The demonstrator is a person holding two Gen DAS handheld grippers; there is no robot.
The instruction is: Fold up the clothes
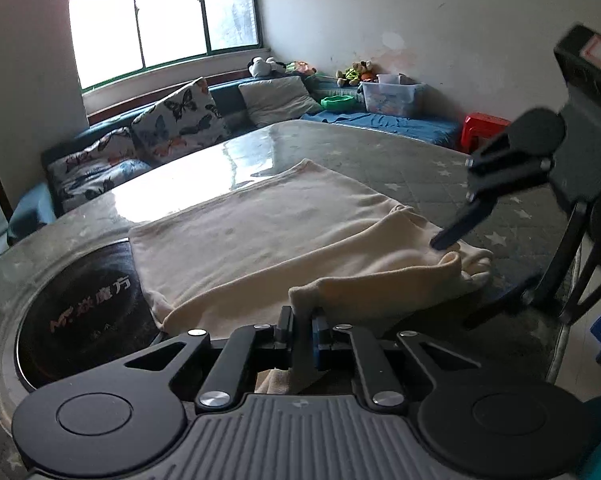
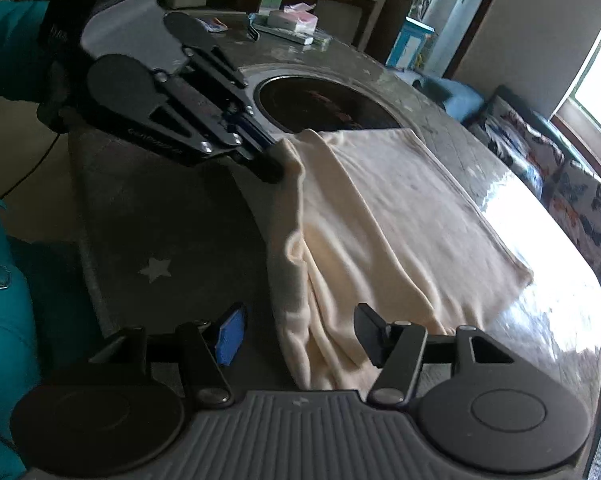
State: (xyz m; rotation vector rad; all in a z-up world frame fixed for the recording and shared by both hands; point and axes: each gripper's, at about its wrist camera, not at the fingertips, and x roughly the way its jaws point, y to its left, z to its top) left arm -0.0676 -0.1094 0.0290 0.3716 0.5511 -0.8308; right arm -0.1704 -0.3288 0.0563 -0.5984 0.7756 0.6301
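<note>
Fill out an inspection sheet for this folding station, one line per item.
Surface: grey star-print table, glossy, with a round black hotplate set into it.
Job's things: cream garment lying partly folded, near edge bunched.
Clutter: tissue box and small items at the far end.
Grippers: left gripper shut on the garment's near edge; right gripper open, garment corner between its fingers.
Cables: one thin dark cable hanging beside the table.
Surroundings: window, butterfly cushions, red stool, plastic bin.
</note>
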